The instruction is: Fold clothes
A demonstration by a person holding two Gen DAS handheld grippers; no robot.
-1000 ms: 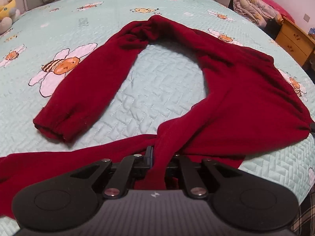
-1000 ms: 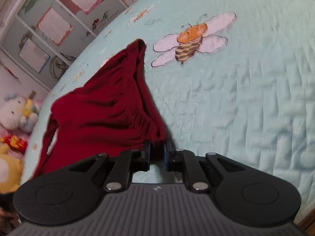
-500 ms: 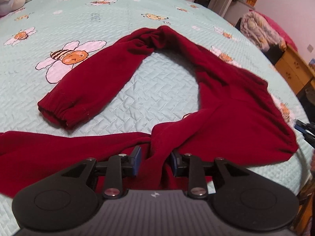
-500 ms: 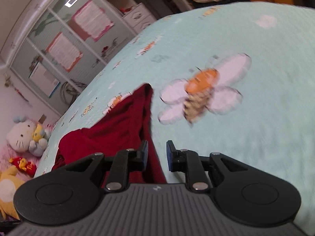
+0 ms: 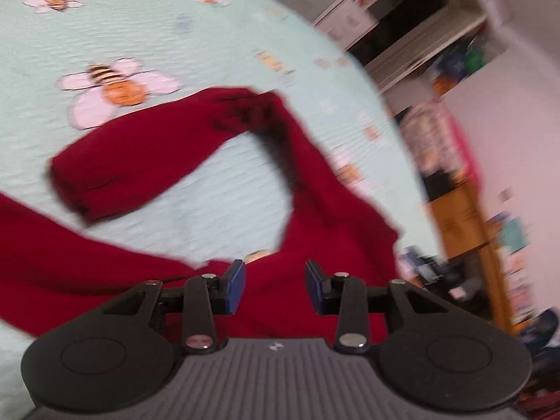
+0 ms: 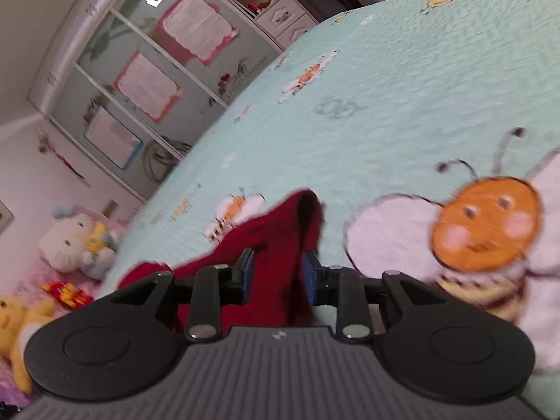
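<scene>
Both the left gripper and the right gripper have just been opening, jaws spread, with the red trousers lying loose between them on the bedspread.

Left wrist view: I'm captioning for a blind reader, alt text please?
Dark red trousers lie looped on a pale green bee-print bedspread, blurred. The left gripper, jaws just opening, is above the cloth without pinching it.

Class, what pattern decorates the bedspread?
Cartoon bees on pale green bedspread; clearest in the right wrist view.
</scene>
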